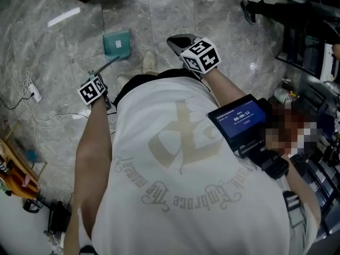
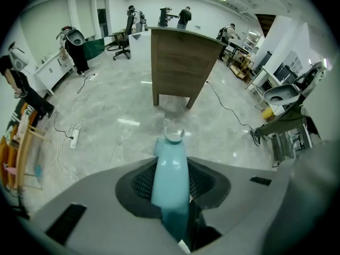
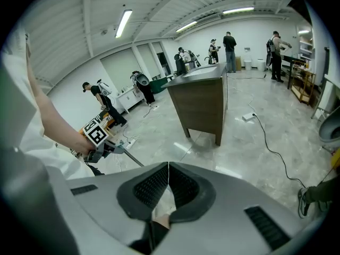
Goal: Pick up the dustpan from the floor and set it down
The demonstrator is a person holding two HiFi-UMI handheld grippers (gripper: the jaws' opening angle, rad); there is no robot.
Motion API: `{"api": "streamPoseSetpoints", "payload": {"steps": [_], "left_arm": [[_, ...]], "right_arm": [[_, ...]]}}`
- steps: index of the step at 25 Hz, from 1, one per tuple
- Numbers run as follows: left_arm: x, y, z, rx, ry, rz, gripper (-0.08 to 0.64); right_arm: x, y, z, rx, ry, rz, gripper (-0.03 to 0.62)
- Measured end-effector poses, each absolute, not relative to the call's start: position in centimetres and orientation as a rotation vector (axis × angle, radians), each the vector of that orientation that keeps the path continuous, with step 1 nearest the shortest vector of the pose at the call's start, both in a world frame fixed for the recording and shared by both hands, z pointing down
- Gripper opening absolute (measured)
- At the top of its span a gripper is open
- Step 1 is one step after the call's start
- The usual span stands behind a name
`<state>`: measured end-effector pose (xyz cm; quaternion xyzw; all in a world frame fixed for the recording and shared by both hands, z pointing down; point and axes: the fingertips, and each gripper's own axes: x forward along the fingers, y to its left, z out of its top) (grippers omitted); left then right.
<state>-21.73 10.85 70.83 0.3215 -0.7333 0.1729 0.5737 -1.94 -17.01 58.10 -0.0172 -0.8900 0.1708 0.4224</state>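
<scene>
Dustpan (image 1: 117, 44), pan-end forward, handle in left gripper (image 2: 171, 177)

The dustpan (image 1: 117, 43) sits ahead of the person (image 1: 180, 158), its handle running back into the left gripper (image 1: 98, 79). A shoe (image 1: 149, 62) lies between it and the right gripper (image 1: 179, 42); a power strip (image 1: 33, 92) lies far left.

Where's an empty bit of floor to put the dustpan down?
Bare floor lies just past the dustpan, toward the wooden counter, and to its right up to the dark equipment. It's crowded on the left, with white cables and a power strip.
</scene>
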Motion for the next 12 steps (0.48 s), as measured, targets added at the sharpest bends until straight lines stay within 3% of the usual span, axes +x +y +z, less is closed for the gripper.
{"api": "streamPoseSetpoints", "payload": {"steps": [12], "left_arm": [[-19.7,10.7,68.2,0.923,-1.668,0.466,0.236]], "right_arm": [[-2.5,-16.3,58.7,-0.040,-2.266,0.480,0.018]]}}
